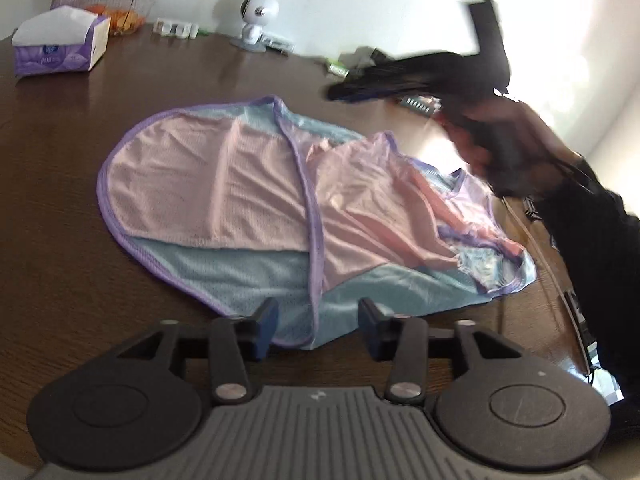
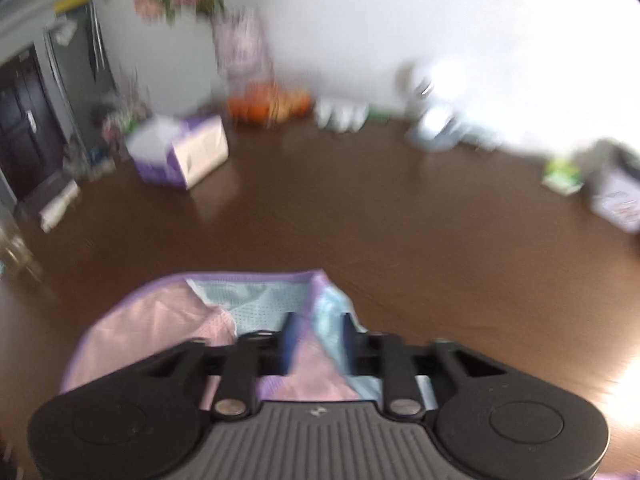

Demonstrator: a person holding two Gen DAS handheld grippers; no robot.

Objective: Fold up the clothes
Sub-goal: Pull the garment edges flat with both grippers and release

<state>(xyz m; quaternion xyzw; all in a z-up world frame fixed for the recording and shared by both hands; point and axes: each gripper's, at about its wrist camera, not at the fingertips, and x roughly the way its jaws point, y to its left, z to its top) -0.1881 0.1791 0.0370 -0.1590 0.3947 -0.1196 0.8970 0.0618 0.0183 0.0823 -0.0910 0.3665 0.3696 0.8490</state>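
Note:
A pink and light blue mesh garment [image 1: 256,208] with purple trim lies partly folded on the dark wooden table [image 1: 60,200]. My left gripper [image 1: 318,328] is open and empty, just above the garment's near blue edge. My right gripper [image 1: 344,90] shows blurred in the left wrist view, raised above the garment's far right side, held by a hand. In the right wrist view the right gripper [image 2: 318,340] is open over the garment [image 2: 160,332], with nothing between its fingers.
A purple tissue box [image 1: 60,46] stands at the back left, also in the right wrist view [image 2: 180,156]. A small white camera [image 1: 254,20], a bowl of orange snacks [image 1: 124,16] and small clutter line the table's far edge by the wall.

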